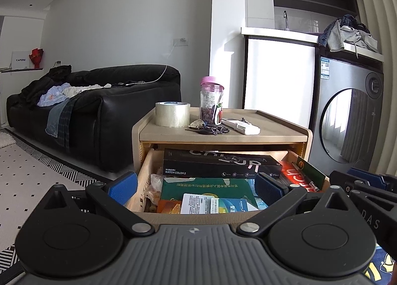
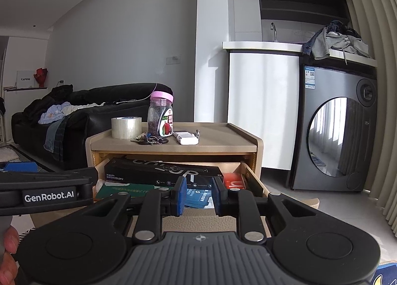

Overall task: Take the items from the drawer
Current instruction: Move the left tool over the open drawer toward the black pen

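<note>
Hovering both grippers before the open drawer, nothing taken yet.
Left gripper is spread wide; right gripper is narrowed but empty, lined up over the watch box and cards.

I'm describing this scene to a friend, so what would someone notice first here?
Probably the open drawer of the beige side table, crammed with a long black watch box, a green booklet and cards. On top stand a pink-lidded jar and a tape roll. To the right, a grey washing machine catches the light.
</note>
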Demonstrator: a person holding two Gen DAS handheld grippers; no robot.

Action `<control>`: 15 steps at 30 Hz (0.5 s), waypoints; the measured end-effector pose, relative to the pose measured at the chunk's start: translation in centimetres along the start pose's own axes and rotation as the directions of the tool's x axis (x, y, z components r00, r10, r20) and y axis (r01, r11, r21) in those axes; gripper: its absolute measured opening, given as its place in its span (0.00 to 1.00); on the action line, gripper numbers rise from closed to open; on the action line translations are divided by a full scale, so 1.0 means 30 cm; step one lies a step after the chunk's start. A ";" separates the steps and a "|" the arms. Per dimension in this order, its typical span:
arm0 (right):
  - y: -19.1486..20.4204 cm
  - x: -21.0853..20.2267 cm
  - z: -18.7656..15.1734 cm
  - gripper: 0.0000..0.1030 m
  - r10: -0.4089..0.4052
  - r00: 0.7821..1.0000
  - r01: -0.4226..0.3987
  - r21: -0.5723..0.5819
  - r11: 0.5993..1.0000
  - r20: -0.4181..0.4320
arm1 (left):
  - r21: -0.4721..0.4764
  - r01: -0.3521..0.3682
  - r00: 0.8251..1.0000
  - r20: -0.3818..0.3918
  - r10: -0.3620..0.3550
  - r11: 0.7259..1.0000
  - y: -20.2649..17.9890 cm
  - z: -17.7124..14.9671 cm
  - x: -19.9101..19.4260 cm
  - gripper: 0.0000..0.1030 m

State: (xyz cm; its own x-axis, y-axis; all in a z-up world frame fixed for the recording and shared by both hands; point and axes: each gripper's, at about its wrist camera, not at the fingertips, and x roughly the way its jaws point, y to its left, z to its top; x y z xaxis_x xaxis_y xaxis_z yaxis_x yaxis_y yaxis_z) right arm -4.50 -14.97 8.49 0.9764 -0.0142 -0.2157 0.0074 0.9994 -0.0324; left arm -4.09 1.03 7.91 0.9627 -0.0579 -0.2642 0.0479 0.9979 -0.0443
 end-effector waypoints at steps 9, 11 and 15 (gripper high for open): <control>-0.010 0.049 0.022 0.24 0.008 1.000 -0.008 0.003 1.000 -0.010 | 0.000 -0.005 1.000 -0.016 0.005 1.000 0.001 0.023 0.056 1.00; -0.011 0.063 0.026 0.24 0.024 1.000 -0.024 -0.002 1.000 -0.019 | 0.002 -0.006 1.000 -0.019 0.006 1.000 0.001 0.028 0.071 1.00; -0.014 0.097 0.033 0.24 0.012 1.000 -0.012 0.001 1.000 -0.026 | 0.008 -0.007 1.000 -0.027 0.008 1.000 0.000 0.039 0.105 1.00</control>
State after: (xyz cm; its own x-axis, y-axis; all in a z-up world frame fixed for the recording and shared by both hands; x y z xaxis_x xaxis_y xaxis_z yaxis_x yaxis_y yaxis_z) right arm -1.44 -15.40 8.83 0.9703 -0.0029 -0.2418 -0.0043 0.9996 -0.0292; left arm -0.74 0.89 8.20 0.9557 -0.0512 -0.2900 0.0431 0.9985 -0.0344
